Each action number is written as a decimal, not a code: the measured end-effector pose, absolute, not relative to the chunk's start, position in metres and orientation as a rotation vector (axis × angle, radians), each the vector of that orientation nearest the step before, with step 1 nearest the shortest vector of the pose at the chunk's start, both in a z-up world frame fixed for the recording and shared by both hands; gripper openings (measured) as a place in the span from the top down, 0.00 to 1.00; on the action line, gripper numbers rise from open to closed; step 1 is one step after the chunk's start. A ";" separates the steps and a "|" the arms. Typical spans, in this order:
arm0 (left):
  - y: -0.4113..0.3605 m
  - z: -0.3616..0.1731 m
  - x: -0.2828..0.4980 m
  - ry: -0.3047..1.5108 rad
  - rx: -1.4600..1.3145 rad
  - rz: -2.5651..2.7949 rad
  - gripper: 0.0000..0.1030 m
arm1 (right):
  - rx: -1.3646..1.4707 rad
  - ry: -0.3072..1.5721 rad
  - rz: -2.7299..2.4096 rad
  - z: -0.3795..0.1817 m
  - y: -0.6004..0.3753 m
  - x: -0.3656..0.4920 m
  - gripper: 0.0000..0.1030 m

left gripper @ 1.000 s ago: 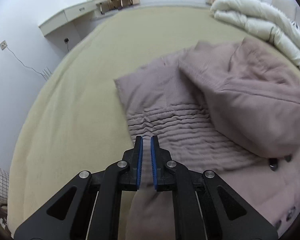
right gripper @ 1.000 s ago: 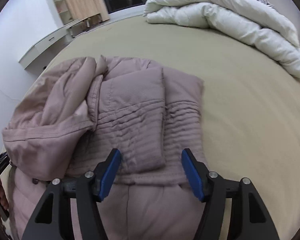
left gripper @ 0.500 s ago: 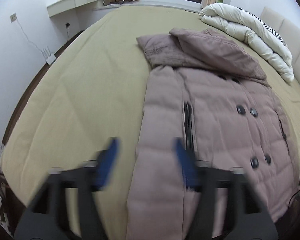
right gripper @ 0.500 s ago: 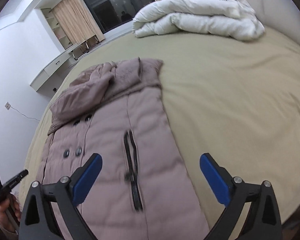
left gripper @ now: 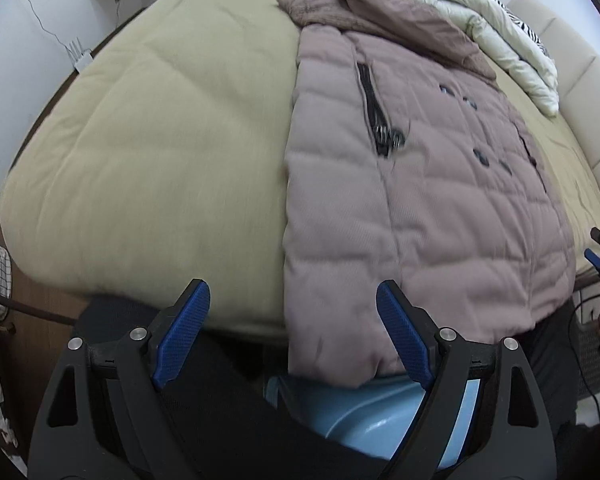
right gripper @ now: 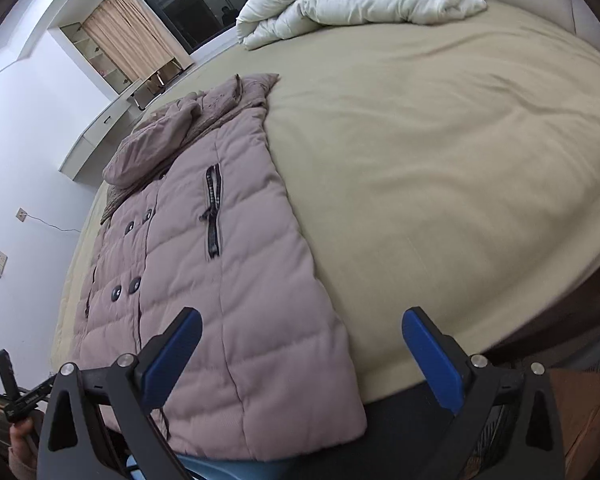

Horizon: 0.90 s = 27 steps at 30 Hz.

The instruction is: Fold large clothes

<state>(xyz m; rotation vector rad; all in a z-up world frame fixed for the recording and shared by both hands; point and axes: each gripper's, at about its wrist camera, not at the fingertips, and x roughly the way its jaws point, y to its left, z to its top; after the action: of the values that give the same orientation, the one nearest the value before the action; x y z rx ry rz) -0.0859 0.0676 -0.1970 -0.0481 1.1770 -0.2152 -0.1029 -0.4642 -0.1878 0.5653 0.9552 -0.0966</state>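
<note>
Now, from the left wrist camera I see my left gripper point(left gripper: 292, 336) with its two blue pads wide apart and nothing between them. It hangs over the near edge of the bed point(left gripper: 148, 152), which has an olive-beige cover. The puffy mauve coat point(left gripper: 420, 208) lies flat along the bed, front side up, with dark buttons and a black zipper pocket. Its hem hangs a little over the bed edge, between my pads and a bit toward the right one. The hood end of the coat is far from me, near a white duvet point(left gripper: 492, 28) in the corner. Below the hem there is something light blue point(left gripper: 364, 420); I cannot tell what it is.

From the right wrist camera, my right gripper point(right gripper: 304, 356) is also spread wide and holds nothing. The coat point(right gripper: 220, 280) lies in front of the left pad, and its right edge runs between the two pads. The bed cover point(right gripper: 440, 160) fills the right side, and the duvet point(right gripper: 360, 0) is bunched at the far end
</note>
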 end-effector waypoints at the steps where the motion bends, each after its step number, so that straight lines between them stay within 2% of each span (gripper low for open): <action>1: 0.070 -0.200 -0.089 1.184 -0.057 -0.224 0.17 | 0.578 0.959 -0.087 -0.190 -0.467 -0.107 0.00; 14: 0.083 -0.243 -0.079 1.282 -0.175 -0.284 0.17 | 0.718 1.023 -0.014 -0.222 -0.492 -0.126 0.05; 18: 0.086 -0.248 -0.074 1.294 -0.206 -0.300 0.18 | 0.797 1.021 0.036 -0.232 -0.496 -0.127 0.11; 27: 0.088 -0.262 -0.063 1.333 -0.269 -0.341 0.27 | 0.911 1.095 0.151 -0.264 -0.488 -0.118 0.26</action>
<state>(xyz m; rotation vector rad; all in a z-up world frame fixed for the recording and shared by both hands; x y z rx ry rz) -0.0626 0.0883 -0.2623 -0.2687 1.3332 -0.3407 -0.1176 -0.4884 -0.2643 0.9111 1.0954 0.1513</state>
